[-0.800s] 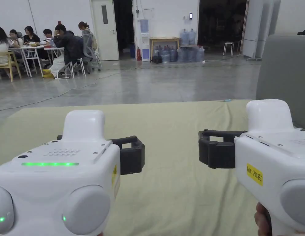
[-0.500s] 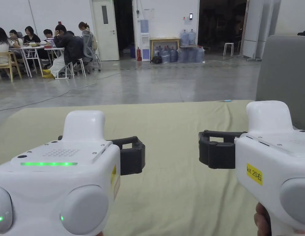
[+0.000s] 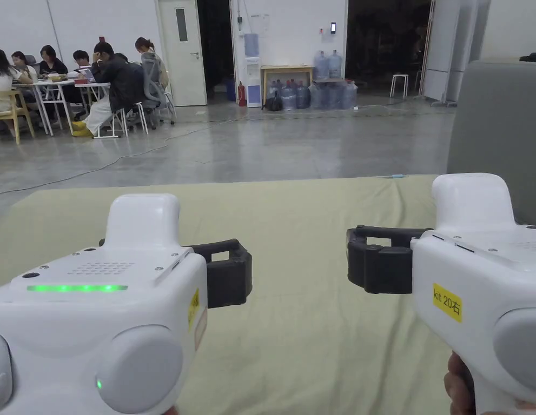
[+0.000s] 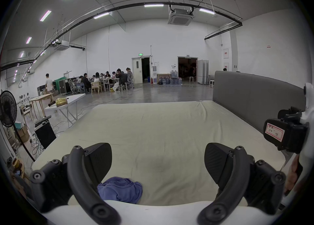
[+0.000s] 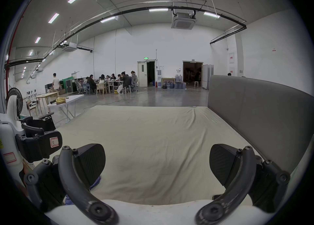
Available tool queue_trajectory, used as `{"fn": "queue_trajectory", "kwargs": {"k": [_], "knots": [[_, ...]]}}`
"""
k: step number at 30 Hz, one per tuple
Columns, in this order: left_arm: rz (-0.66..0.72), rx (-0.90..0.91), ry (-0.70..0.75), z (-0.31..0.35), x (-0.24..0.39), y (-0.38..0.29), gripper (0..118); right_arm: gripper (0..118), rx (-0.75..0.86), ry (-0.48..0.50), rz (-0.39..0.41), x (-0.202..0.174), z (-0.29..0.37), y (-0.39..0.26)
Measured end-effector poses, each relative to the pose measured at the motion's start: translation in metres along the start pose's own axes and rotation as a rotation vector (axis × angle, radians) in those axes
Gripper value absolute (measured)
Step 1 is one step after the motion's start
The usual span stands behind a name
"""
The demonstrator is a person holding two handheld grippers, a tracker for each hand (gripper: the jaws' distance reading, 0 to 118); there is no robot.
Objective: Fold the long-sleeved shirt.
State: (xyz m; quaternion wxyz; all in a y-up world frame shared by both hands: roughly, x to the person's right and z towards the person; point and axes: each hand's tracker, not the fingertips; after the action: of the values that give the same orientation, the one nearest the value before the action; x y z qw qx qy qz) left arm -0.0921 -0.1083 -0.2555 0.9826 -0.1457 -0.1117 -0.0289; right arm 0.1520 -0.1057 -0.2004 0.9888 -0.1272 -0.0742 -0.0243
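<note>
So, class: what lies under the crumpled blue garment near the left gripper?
The crumpled blue garment rests on the pale green bed sheet, below the open left gripper. Its near edge is covered by the gripper's white body, and the sheet covers whatever is beneath.

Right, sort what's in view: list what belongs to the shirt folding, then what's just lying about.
For the job:
- crumpled blue shirt, at the near edge of the bed
- bed sheet, the folding surface
- left gripper, jaws open
- right gripper, jaws open

Just about:
- grey headboard
- water bottles
- standing fan
- white folding table
</note>
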Motion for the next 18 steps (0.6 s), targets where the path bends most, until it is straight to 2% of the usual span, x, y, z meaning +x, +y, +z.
{"fn": "queue_trajectory", "kwargs": {"k": [14, 15, 16, 17, 18], "knots": [[0.0, -0.002, -0.001, -0.0006, -0.001, -0.0014, 106, 118, 0.01, -0.002, 0.01, -0.0021, 0.0015, -0.0002], [0.0, 0.001, -0.01, -0.0004, -0.0017, -0.0024, 95, 116, 0.011, -0.008, 0.011, -0.0021, 0.0014, -0.0005], [0.002, 0.012, -0.026, -0.0001, -0.0027, -0.0039, 70, 101, 0.011, -0.015, 0.011, -0.0024, 0.0009, -0.0011], [0.001, 0.03, -0.067, 0.0003, -0.0027, -0.0046, 43, 61, 0.012, -0.017, 0.011, -0.0027, 0.0006, -0.002], [-0.002, 0.036, -0.105, 0.0012, -0.002, -0.0056, 26, 43, 0.023, -0.018, 0.011, -0.0039, 0.002, -0.0038]]}}
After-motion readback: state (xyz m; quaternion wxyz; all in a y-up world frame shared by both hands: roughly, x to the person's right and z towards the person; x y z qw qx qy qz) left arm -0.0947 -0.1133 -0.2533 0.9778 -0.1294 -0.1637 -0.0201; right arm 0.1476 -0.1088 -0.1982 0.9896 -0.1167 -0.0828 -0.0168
